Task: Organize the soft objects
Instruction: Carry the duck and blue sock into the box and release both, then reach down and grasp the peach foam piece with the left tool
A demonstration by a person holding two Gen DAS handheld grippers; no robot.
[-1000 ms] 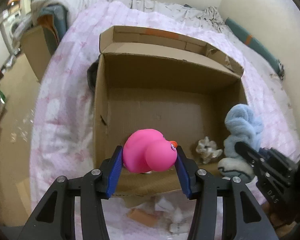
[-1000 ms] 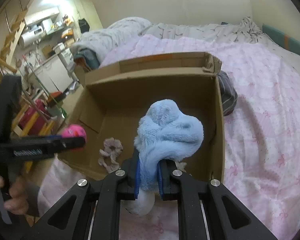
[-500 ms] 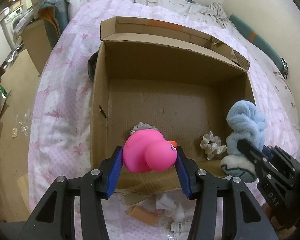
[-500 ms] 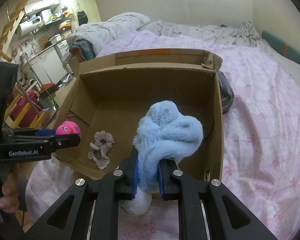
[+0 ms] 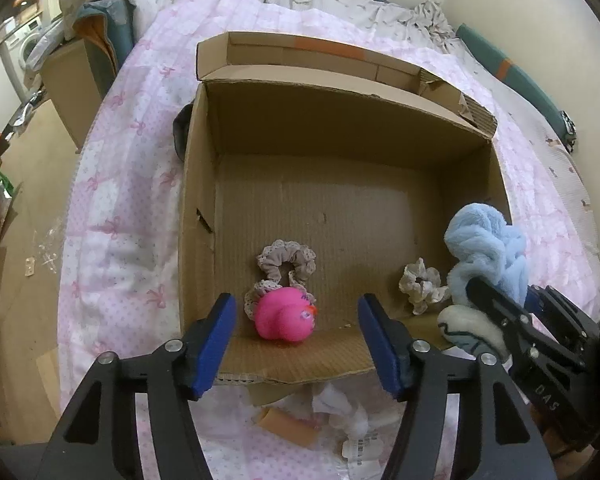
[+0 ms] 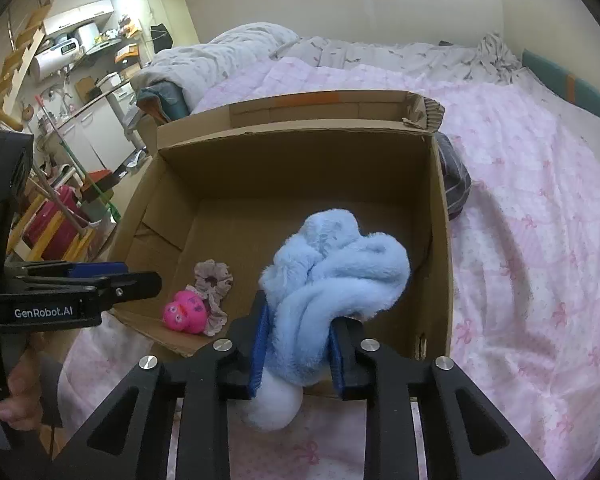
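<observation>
- Dropped since before, duck (image 5: 285,315) lies in box (image 5: 196,184) against scrunchie (image 5: 286,264).
- Left hand-held gripper (image 5: 294,340) spread.
- Right hand-held gripper (image 6: 298,350) pinching blue plush (image 6: 336,276).

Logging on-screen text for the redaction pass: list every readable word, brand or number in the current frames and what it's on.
"GenRobot.AI": white print on the side of the left gripper, right wrist view.
"DAS": embossed on the body of the right gripper, left wrist view.
Paper tag on the pink bedspread in front of the cardboard box: print too small to read.
Appliances in the background: no legible text.
</observation>
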